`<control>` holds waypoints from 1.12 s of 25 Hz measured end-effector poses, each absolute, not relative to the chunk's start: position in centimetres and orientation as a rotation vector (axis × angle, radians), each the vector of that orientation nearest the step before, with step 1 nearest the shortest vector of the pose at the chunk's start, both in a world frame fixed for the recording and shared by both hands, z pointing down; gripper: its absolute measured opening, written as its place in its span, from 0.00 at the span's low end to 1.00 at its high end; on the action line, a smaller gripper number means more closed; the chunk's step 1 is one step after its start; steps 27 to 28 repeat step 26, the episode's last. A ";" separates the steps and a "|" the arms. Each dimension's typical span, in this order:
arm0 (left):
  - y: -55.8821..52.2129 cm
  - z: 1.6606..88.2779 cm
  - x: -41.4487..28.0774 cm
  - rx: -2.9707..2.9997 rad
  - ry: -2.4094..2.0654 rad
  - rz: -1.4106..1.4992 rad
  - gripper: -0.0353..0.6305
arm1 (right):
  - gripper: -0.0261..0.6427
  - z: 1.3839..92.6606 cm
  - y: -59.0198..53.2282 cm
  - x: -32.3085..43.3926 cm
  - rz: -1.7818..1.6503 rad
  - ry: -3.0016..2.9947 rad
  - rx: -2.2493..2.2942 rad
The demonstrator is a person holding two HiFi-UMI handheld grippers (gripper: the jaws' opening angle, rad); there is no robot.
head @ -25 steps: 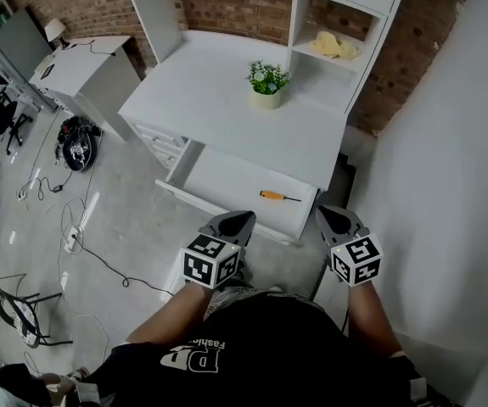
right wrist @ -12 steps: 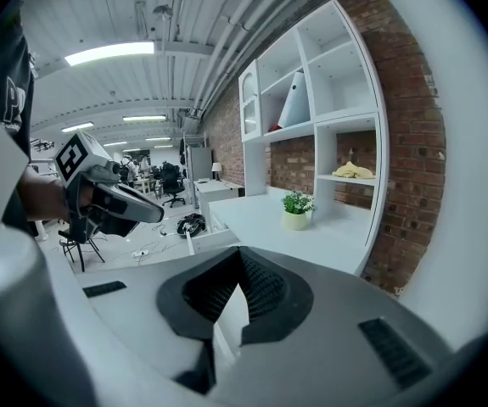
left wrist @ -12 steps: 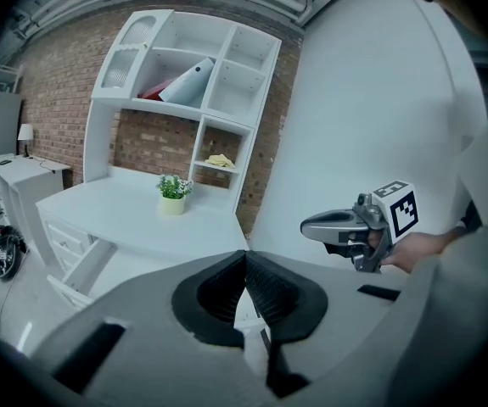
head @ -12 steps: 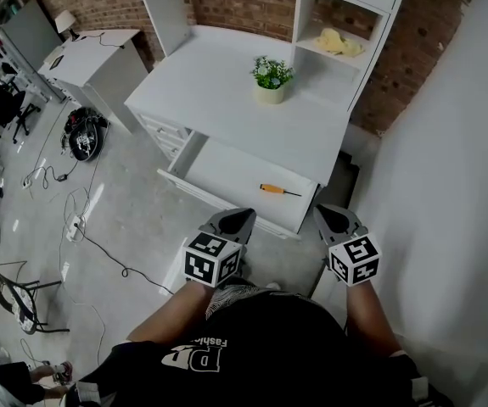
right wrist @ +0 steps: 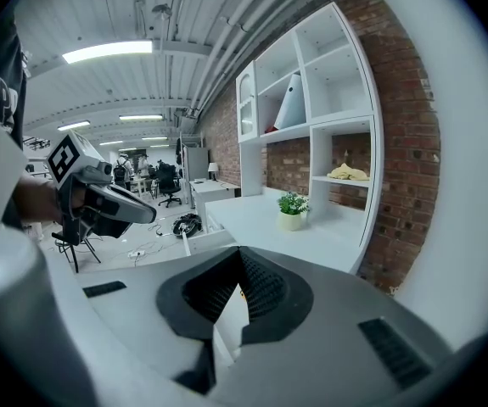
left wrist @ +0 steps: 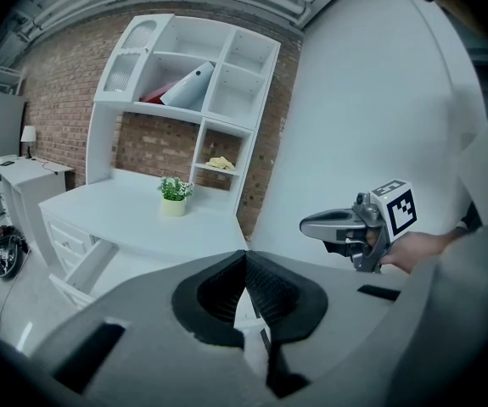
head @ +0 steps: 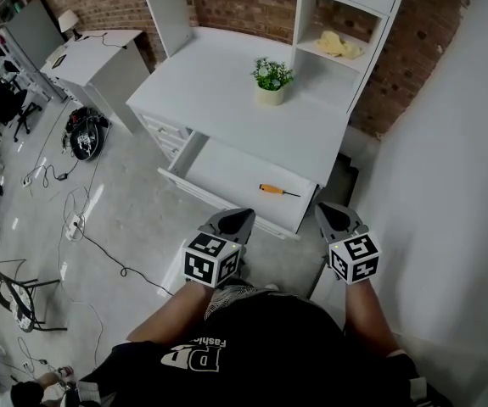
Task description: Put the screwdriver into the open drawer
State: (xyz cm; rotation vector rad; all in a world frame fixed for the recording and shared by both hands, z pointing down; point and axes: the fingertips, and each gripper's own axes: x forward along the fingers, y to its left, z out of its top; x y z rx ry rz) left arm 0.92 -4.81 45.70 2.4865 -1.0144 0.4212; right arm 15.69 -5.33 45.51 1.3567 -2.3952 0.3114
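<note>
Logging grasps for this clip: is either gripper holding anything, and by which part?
Nothing. Left gripper and right gripper are shut empty; screwdriver lies in the drawer.

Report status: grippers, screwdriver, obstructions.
Left gripper shut, empty; right gripper shut, empty. Screwdriver lies in the open drawer, apart from both. No obstruction seen.

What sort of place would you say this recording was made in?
Probably a workshop or lab-style office: a bare brick wall, cables trailing over the concrete floor, and a white desk with shelving.
</note>
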 end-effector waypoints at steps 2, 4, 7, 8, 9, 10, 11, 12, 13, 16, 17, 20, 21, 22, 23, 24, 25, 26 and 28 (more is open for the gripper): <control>-4.8 45.7 0.9 2.487 -1.016 0.419 0.08 | 0.05 45.6 -5.2 15.5 0.309 -2.397 1.355; -4.7 45.7 0.9 2.488 -1.015 0.421 0.08 | 0.05 45.6 -5.1 15.4 0.312 -2.396 1.355; -4.8 45.7 0.9 2.492 -1.013 0.427 0.08 | 0.05 45.7 -5.1 15.4 0.314 -2.395 1.359; -4.9 45.7 0.9 2.493 -1.012 0.428 0.08 | 0.05 45.7 -5.2 15.4 0.314 -2.394 1.360; -4.9 45.7 0.9 2.494 -1.011 0.430 0.08 | 0.05 45.8 -5.2 15.4 0.315 -2.393 1.361; -4.9 45.7 0.9 2.494 -1.010 0.432 0.08 | 0.05 45.8 -5.1 15.4 0.317 -2.393 1.363; -4.9 45.7 0.9 2.495 -1.008 0.434 0.08 | 0.05 45.8 -5.1 15.4 0.320 -2.392 1.365; -5.0 45.7 0.9 2.495 -1.008 0.437 0.08 | 0.05 45.8 -5.2 15.5 0.322 -2.391 1.367; -5.0 45.7 0.9 2.494 -1.008 0.438 0.08 | 0.05 45.8 -5.2 15.5 0.324 -2.390 1.368; -5.1 45.6 1.0 2.494 -1.004 0.437 0.08 | 0.05 45.8 -5.1 15.5 0.328 -2.389 1.368; -5.0 45.6 1.1 2.495 -1.003 0.436 0.08 | 0.05 45.8 -5.1 15.5 0.328 -2.388 1.368; -5.0 45.6 1.2 2.496 -1.000 0.437 0.08 | 0.05 45.7 -5.0 15.4 0.325 -2.390 1.366; -5.0 45.6 1.2 2.496 -1.000 0.437 0.08 | 0.05 45.7 -5.0 15.4 0.325 -2.390 1.365; -5.0 45.6 1.2 2.496 -1.000 0.438 0.08 | 0.05 45.7 -5.0 15.4 0.326 -2.391 1.365; -5.0 45.6 1.2 2.497 -1.000 0.439 0.08 | 0.05 45.8 -5.0 15.4 0.328 -2.391 1.365; -5.0 45.6 1.3 2.497 -1.000 0.440 0.08 | 0.05 45.8 -5.0 15.4 0.331 -2.392 1.365; -4.9 45.6 1.3 2.498 -0.999 0.441 0.08 | 0.05 45.8 -4.9 15.4 0.333 -2.393 1.365; -4.9 45.7 1.3 2.499 -0.999 0.443 0.08 | 0.05 45.9 -4.9 15.5 0.335 -2.394 1.365; -4.9 45.7 1.3 2.499 -0.999 0.443 0.08 | 0.05 45.9 -4.9 15.5 0.335 -2.394 1.365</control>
